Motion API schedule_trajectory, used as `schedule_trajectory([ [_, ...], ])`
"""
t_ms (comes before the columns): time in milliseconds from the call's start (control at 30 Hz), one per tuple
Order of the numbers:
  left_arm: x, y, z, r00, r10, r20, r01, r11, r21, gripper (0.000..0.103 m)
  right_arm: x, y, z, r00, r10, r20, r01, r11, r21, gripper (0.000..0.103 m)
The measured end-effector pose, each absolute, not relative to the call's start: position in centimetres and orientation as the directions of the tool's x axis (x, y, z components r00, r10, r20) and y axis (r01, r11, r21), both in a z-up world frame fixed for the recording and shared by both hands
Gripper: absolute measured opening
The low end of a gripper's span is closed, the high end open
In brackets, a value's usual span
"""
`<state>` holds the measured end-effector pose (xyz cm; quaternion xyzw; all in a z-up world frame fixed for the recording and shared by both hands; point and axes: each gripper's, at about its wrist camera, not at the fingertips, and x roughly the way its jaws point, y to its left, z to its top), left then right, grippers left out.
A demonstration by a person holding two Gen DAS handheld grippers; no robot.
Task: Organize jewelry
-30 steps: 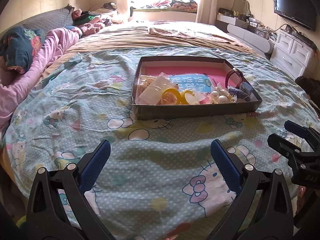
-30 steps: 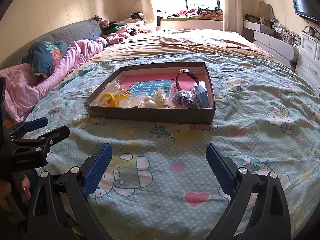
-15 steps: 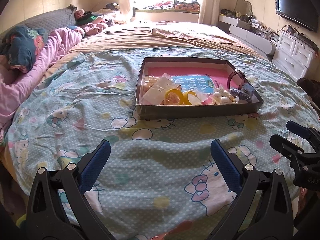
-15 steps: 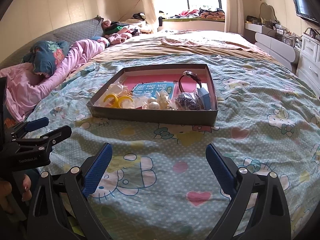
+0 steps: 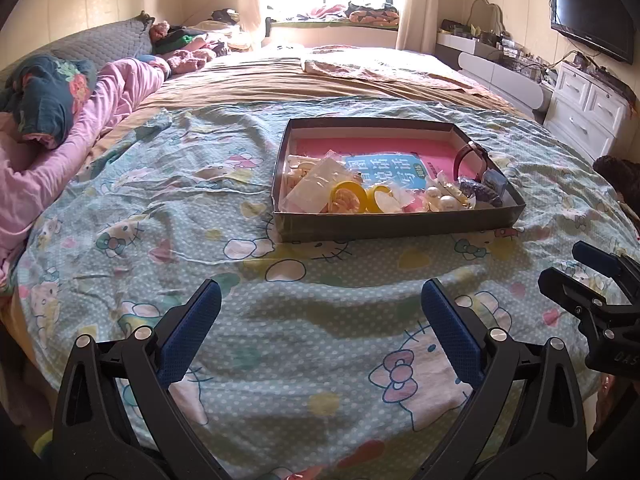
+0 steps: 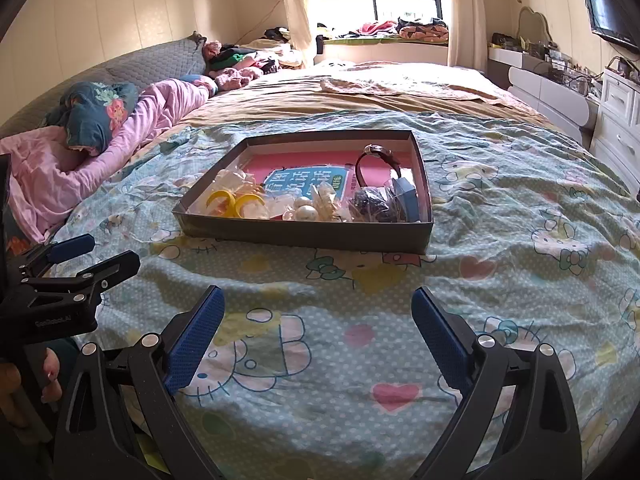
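Shallow dark box (image 5: 384, 226) is set flat on the cartoon-print bedspread (image 5: 160, 216), ahead of both grippers. Jewelry is piled along its near wall: yellow bangles (image 5: 354, 200), pearls (image 5: 442, 199), a dark-red watch (image 5: 474, 160) at the right side, all over a blue-and-pink book (image 5: 384, 168). Left gripper (image 5: 320, 320) is held low over the bedspread, fingers spread wide, nothing held. Right gripper (image 6: 318, 320) is posed the same, spread and unloaded. Bare bedspread is seen on every side of the box.
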<state>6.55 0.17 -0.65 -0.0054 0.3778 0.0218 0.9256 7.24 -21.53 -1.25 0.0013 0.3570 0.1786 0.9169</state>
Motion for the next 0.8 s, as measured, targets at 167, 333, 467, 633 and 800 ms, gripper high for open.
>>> schedule_trajectory([
  [167, 6.53, 0.19, -0.67, 0.714, 0.035, -0.699, -0.043, 0.999, 0.006, 0.094, 7.18, -21.62, -1.19, 0.683, 0.328, -0.652, -0.327, 0.936, 0.129, 0.094],
  [333, 6.47, 0.20, -0.60, 0.715, 0.034, -0.698, -0.042, 0.999, 0.005, 0.094, 7.20, -21.64, -1.17, 0.683, 0.329, -0.652, -0.328, 0.936, 0.129, 0.094],
  [467, 6.43, 0.20, -0.47, 0.715, 0.034, -0.698, -0.042, 0.999, 0.005, 0.094, 7.18, -21.66, -1.16, 0.685, 0.328, -0.651, -0.328, 0.936, 0.126, 0.094],
  [633, 6.38, 0.03, -0.35, 0.714, 0.022, -0.699, -0.034, 0.999, -0.003, 0.094, 7.22, -21.65, -1.15, 0.685, 0.325, -0.652, -0.328, 0.937, 0.123, 0.094],
  [800, 6.41, -0.28, -0.65, 0.701, 0.009, -0.713, -0.026, 1.000, -0.013, 0.094, 7.44, -21.69, -1.07, 0.687, 0.324, -0.650, -0.329, 0.937, 0.120, 0.094],
])
